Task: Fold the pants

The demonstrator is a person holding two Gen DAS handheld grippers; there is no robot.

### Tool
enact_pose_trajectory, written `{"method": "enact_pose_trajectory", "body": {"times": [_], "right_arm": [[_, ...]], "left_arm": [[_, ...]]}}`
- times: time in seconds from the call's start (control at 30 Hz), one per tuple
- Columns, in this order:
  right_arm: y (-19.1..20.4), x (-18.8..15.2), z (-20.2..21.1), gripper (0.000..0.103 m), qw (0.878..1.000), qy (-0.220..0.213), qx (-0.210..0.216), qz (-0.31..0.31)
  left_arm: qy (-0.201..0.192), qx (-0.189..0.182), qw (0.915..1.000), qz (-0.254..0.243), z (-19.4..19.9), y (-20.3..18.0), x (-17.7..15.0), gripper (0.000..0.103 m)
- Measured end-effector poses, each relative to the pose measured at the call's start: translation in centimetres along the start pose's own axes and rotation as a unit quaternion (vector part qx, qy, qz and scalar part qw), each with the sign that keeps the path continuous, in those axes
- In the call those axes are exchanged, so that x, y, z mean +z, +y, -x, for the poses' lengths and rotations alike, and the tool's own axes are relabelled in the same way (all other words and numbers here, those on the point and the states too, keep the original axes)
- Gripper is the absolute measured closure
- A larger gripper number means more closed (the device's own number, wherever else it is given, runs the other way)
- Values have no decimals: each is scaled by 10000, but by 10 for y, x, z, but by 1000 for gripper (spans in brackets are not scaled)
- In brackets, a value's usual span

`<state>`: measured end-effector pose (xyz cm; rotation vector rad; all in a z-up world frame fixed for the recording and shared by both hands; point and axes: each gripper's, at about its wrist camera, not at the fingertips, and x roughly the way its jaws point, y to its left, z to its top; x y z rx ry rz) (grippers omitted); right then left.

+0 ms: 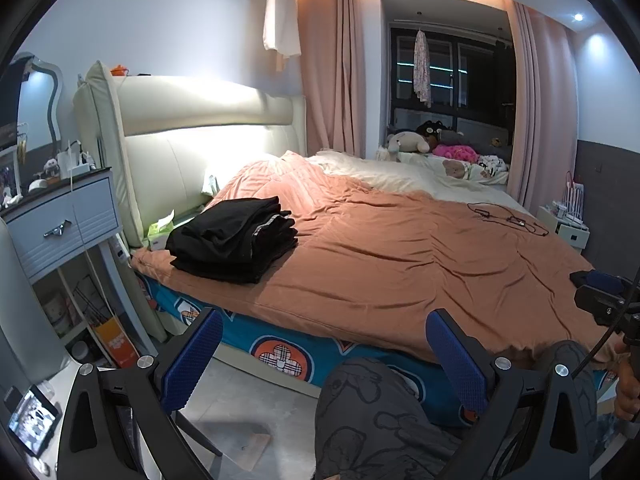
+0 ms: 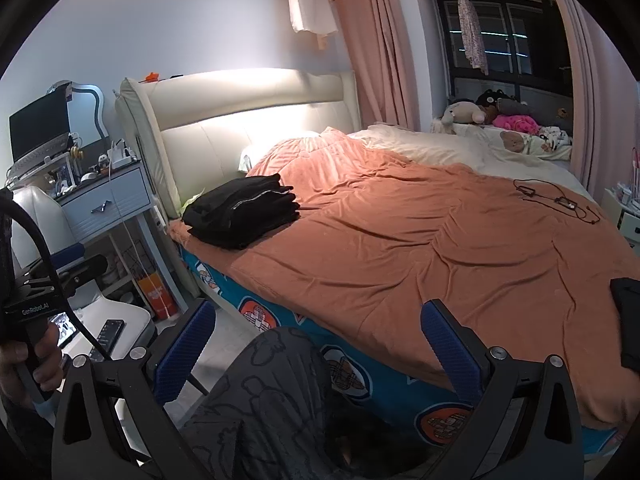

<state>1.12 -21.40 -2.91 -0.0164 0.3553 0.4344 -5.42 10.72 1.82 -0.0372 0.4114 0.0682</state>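
Observation:
A stack of folded black pants (image 1: 234, 238) lies on the orange bedspread (image 1: 400, 256) at the bed's near left corner, also in the right wrist view (image 2: 242, 210). My left gripper (image 1: 324, 356) is open and empty, held off the bed's front edge above the person's knee. My right gripper (image 2: 316, 350) is open and empty, also short of the bed. Another dark item (image 2: 628, 320) lies at the bed's right edge, partly cut off.
A blue nightstand (image 1: 64, 220) stands left of the cream headboard (image 1: 200, 120). A black cable with earphones (image 1: 508, 216) lies on the far right of the bed. Plush toys (image 1: 436, 144) sit by the window. The person's patterned trouser knee (image 1: 372, 412) is below the grippers.

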Motion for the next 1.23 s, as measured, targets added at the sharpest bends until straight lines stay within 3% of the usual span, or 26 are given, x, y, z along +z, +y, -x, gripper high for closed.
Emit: {"method": "enact_pose_trajectory", "body": {"times": [1.23], "right_arm": [[1, 2, 2, 0, 9999, 20, -55, 109]], "left_arm": [[-142, -78, 9999, 27, 9, 2, 1, 1]]}}
